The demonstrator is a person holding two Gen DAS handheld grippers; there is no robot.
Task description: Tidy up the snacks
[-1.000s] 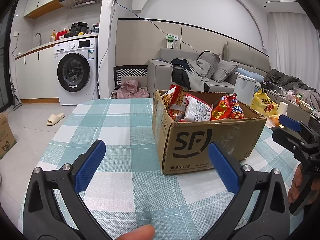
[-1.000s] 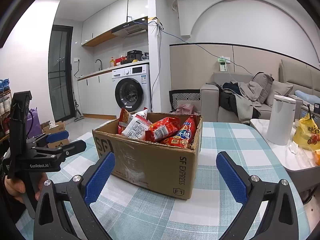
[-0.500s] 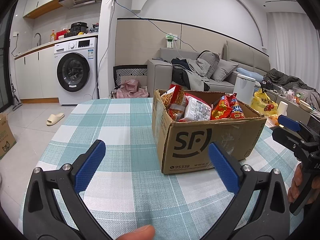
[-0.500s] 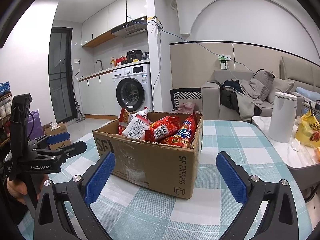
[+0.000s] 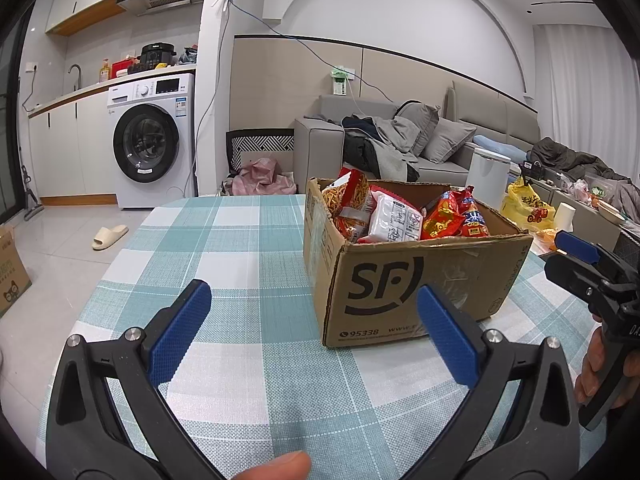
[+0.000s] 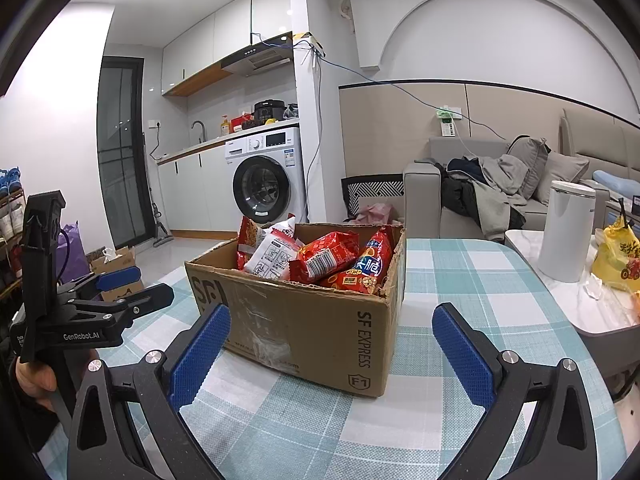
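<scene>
A brown SF cardboard box (image 5: 404, 280) (image 6: 304, 320) stands on the checked tablecloth, open at the top. It holds several snack packets: red ones (image 5: 448, 216) (image 6: 324, 258), a white one (image 5: 394, 218) (image 6: 272, 256) and an orange noodle-print one (image 5: 348, 196). My left gripper (image 5: 312, 328) is open and empty, in front of the box's left corner. My right gripper (image 6: 332, 344) is open and empty, in front of the box's right corner. Each gripper shows in the other's view: the right one (image 5: 588, 264) beside the box, the left one (image 6: 116, 292) to the box's left.
The table (image 5: 240, 240) has a teal and white checked cloth. A white canister (image 6: 568, 232) and a yellow bag (image 6: 616, 256) stand on a side table at the right. A washing machine (image 5: 152, 140) and a grey sofa (image 5: 400, 140) are behind.
The right wrist view has tilted up a little, so the box sits slightly lower in it. The left gripper has barely moved. Both stay open.
</scene>
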